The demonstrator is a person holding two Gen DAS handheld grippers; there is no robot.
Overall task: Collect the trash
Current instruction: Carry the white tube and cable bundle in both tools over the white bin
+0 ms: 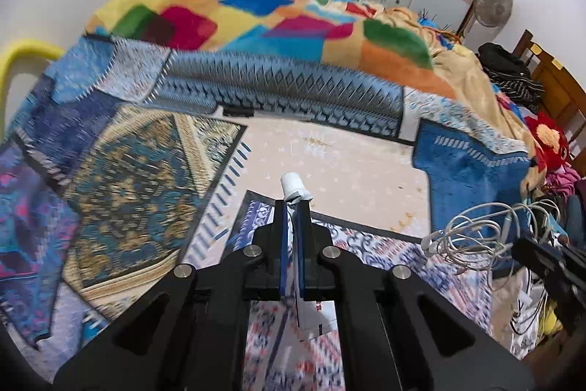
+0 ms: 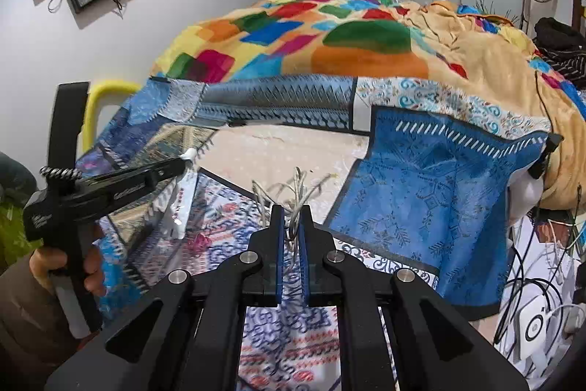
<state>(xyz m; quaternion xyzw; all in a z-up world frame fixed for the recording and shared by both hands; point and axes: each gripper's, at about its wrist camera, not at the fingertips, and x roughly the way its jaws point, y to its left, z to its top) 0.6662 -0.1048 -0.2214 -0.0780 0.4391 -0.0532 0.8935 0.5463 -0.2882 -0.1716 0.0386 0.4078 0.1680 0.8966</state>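
My left gripper is shut on a flattened white tube with a white cap; the tube's tail hangs below the jaws. In the right wrist view the left gripper shows at the left, held above the bed, with the tube hanging from it. My right gripper is shut on a tangle of pale cable, whose loops stick out past the fingertips. The same cable bundle shows at the right of the left wrist view.
Patterned blue bedsheets and a multicoloured blanket cover the bed. A yellow chair back stands at the left. Clothes, black cables and a white charger lie at the right. A fan stands by the wardrobe.
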